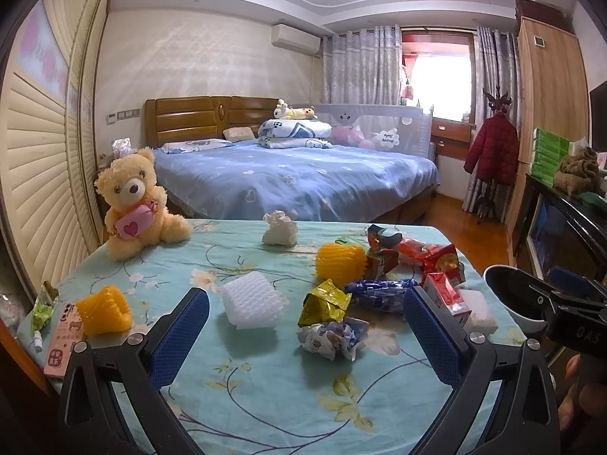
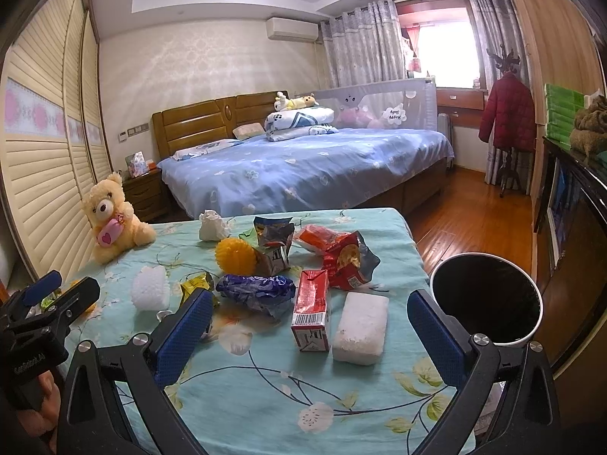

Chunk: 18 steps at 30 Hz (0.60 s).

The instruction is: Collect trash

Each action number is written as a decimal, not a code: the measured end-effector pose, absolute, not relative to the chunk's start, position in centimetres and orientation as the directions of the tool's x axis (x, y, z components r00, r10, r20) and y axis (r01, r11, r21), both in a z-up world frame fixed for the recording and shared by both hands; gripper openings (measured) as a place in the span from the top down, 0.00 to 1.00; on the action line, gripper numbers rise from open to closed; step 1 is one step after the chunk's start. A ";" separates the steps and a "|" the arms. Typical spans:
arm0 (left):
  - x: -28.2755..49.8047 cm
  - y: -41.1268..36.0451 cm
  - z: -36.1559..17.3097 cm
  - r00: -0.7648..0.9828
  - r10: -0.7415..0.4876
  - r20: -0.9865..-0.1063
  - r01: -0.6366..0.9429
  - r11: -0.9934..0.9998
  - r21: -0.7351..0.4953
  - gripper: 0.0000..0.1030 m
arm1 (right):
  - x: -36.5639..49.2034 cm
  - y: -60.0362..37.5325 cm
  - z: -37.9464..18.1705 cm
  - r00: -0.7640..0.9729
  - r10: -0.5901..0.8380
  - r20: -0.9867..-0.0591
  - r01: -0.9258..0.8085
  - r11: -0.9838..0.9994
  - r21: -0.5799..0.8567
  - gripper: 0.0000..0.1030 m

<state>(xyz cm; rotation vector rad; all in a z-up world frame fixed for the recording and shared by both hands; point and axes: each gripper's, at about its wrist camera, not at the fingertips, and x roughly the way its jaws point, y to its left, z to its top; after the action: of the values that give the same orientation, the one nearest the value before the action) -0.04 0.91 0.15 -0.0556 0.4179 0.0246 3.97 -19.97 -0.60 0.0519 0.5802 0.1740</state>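
Both blue-padded grippers, left [image 1: 305, 326] and right [image 2: 309, 328], hover with jaws apart, empty, over a floral turquoise tablecloth [image 2: 265, 398]. Crumpled wrappers [image 2: 256, 292] lie at twelve o'clock; the black round bin [image 2: 487, 297] at two.

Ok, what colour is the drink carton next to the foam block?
Red, with a white barcode end; carton shows best in the right wrist view.

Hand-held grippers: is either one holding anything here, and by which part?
Nothing is held. The left hand-held gripper and right hand-held gripper are both open above the table.
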 end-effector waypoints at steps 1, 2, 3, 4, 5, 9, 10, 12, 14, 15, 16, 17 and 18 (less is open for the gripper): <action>0.0 0.9 0.2 0.913 0.012 -0.407 -0.035 0.998 -0.049 0.01 | 4.0 -20.0 -0.6 0.822 0.178 -0.541 -0.149 0.984 0.098 0.00; 0.0 0.9 0.1 0.914 0.012 -0.406 -0.034 0.998 -0.049 0.01 | 4.0 -19.9 -0.6 0.821 0.179 -0.542 -0.149 0.984 0.098 0.00; 0.0 0.9 0.1 0.914 0.012 -0.406 -0.034 0.998 -0.048 0.01 | 4.0 -19.9 -0.6 0.822 0.178 -0.541 -0.149 0.984 0.098 0.00; 0.0 0.9 0.1 0.914 0.012 -0.406 -0.034 0.998 -0.048 0.01 | 4.0 -19.9 -0.6 0.822 0.178 -0.541 -0.149 0.984 0.098 0.00; 0.0 0.9 0.1 0.914 0.010 -0.407 -0.033 0.998 -0.049 0.01 | 4.0 -19.9 -0.6 0.821 0.179 -0.542 -0.149 0.984 0.098 0.00; 0.0 1.0 0.1 0.913 0.011 -0.408 -0.033 0.998 -0.048 0.01 | 4.1 -19.8 -0.8 0.820 0.181 -0.544 -0.149 0.984 0.103 0.00; 0.0 1.0 0.1 0.913 0.011 -0.408 -0.033 0.998 -0.047 0.01 | 4.1 -19.8 -0.8 0.819 0.181 -0.545 -0.148 0.983 0.105 0.00; 0.0 1.0 0.0 0.913 0.012 -0.408 -0.034 0.998 -0.045 0.01 | 4.1 -19.8 -0.9 0.817 0.182 -0.547 -0.147 0.983 0.108 0.00; 0.0 1.0 0.0 0.914 0.007 -0.406 -0.029 0.998 -0.048 0.01 | 4.2 -19.9 -1.0 0.816 0.182 -0.548 -0.146 0.983 0.108 0.00; 0.1 1.0 0.0 0.913 0.008 -0.408 -0.029 0.999 -0.046 0.01 | 4.2 -19.9 -1.0 0.816 0.183 -0.549 -0.147 0.983 0.109 0.00; 0.1 1.0 -0.1 0.912 0.008 -0.410 -0.028 0.999 -0.044 0.01 | 4.2 -19.9 -1.1 0.814 0.184 -0.551 -0.148 0.983 0.110 0.00; 0.2 1.0 -0.2 0.910 0.006 -0.414 -0.026 0.999 -0.044 0.01 | 4.2 -19.8 -1.2 0.813 0.185 -0.553 -0.149 0.983 0.111 0.00; 0.3 1.1 -0.4 0.909 0.004 -0.416 -0.025 0.999 -0.046 0.01 | 4.3 -19.9 -1.2 0.811 0.185 -0.555 -0.148 0.983 0.112 0.00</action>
<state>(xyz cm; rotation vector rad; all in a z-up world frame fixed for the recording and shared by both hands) 0.25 1.08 -0.38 -0.0507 0.4294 0.0150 4.27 -19.89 -1.23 0.0640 0.5986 0.1784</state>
